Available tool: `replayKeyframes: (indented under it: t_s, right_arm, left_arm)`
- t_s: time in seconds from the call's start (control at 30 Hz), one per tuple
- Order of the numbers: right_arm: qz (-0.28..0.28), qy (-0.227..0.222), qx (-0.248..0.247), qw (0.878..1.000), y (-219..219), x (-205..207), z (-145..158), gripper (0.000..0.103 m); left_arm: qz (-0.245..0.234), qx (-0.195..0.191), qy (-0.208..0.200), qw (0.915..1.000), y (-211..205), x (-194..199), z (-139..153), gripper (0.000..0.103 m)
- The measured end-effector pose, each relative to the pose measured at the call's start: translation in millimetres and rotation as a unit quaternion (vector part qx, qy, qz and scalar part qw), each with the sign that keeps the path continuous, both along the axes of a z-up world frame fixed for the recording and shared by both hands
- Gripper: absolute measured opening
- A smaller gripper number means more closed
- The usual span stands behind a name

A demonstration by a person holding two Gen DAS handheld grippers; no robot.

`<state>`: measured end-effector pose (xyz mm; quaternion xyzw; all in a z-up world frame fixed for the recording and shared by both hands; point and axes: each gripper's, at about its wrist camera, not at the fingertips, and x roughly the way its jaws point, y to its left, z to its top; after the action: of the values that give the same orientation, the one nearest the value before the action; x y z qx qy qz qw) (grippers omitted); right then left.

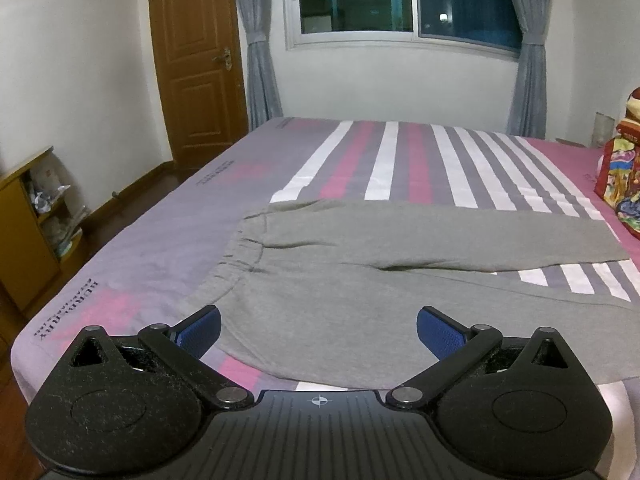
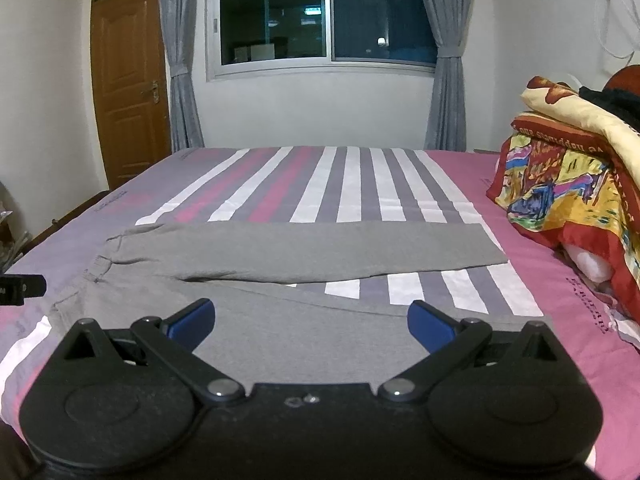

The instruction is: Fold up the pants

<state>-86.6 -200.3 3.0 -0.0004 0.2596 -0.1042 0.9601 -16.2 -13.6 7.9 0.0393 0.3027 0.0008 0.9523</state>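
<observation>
The grey pants (image 1: 360, 264) are spread flat on the striped bed (image 1: 160, 248), their long axis running left to right: the waistband (image 1: 240, 252) lies to the left, and the two legs stretch away to the right, splayed apart in a narrow V. The left gripper (image 1: 319, 330) is held over the near waist end with its blue pads wide apart and nothing between them. The right gripper (image 2: 311, 324) is poised over the near leg (image 2: 320, 320), equally wide open and empty. The near leg lies just ahead of both sets of fingers, the far leg (image 2: 320, 248) well beyond. A first fold would likely be made by carrying the near leg over the far one.
</observation>
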Motion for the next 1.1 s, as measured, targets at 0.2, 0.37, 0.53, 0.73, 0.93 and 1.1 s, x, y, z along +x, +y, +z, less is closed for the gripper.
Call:
replayKeyframes:
  t_s: [0.2,0.37,0.53,0.73,0.93,1.1]
  right_arm:
    - [0.008,-0.011,0.000,1.000,-1.7,0.1,2.5,0.103]
    - [0.013,-0.001,0.013,1.000,-5.1,0.7,0.7,0.103]
    - [0.026,-0.016,-0.005,1.000,-8.1,2.7,-0.9,0.103]
    - [0.039,-0.013,-0.039,0.998,-6.4,12.2,-2.5,0.103]
    - [0.054,0.003,-0.019,0.998,-12.4,20.7,-8.9,0.103]
    - [0.072,-0.024,-0.022,0.997,-6.6,37.4,-11.8,0.103]
  left_arm:
    - [0.002,0.003,0.002,1.0000,-0.1,4.4,-4.2,0.103]
    - [0.006,0.004,0.003,1.0000,0.9,7.8,-7.8,0.103]
    - [0.009,0.005,0.006,0.9999,2.2,12.8,-11.2,0.103]
    - [0.009,0.008,0.008,0.9999,2.7,19.5,-13.8,0.103]
    - [0.009,0.009,0.013,0.9998,3.9,30.0,-18.0,0.103]
    - [0.011,0.016,0.019,0.9996,4.8,46.6,-22.1,0.103]
